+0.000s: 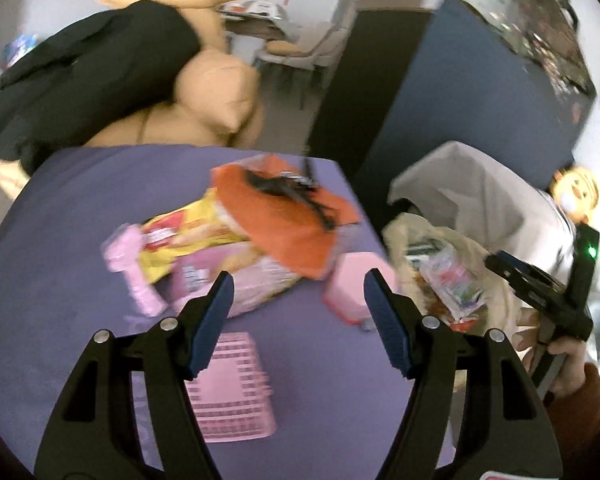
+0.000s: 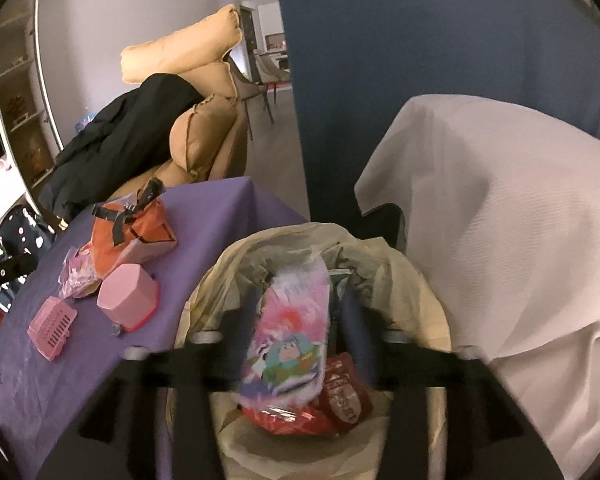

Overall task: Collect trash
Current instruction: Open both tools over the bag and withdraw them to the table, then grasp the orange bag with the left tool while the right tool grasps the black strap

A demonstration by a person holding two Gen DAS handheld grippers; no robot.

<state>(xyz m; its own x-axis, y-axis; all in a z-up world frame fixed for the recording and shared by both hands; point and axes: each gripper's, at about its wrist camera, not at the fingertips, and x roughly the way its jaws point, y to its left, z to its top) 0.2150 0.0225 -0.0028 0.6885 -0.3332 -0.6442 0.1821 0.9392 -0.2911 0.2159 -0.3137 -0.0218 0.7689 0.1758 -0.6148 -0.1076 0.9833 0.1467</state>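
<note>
My right gripper [image 2: 296, 312] has its fingers released around a crinkly cartoon wrapper [image 2: 288, 336], standing lengthwise in the bag-lined bin [image 2: 412, 280]. My left gripper [image 1: 300, 312] hangs parted, empty, over the purple bench [image 1: 60, 240].

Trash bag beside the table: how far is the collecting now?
Done: red wrappers lie in the trash bag. In hand: a cartoon-printed packet sits between the open right gripper's fingers over the bag. Left: the yellow snack bag on the table; the left gripper is open and empty.
</note>
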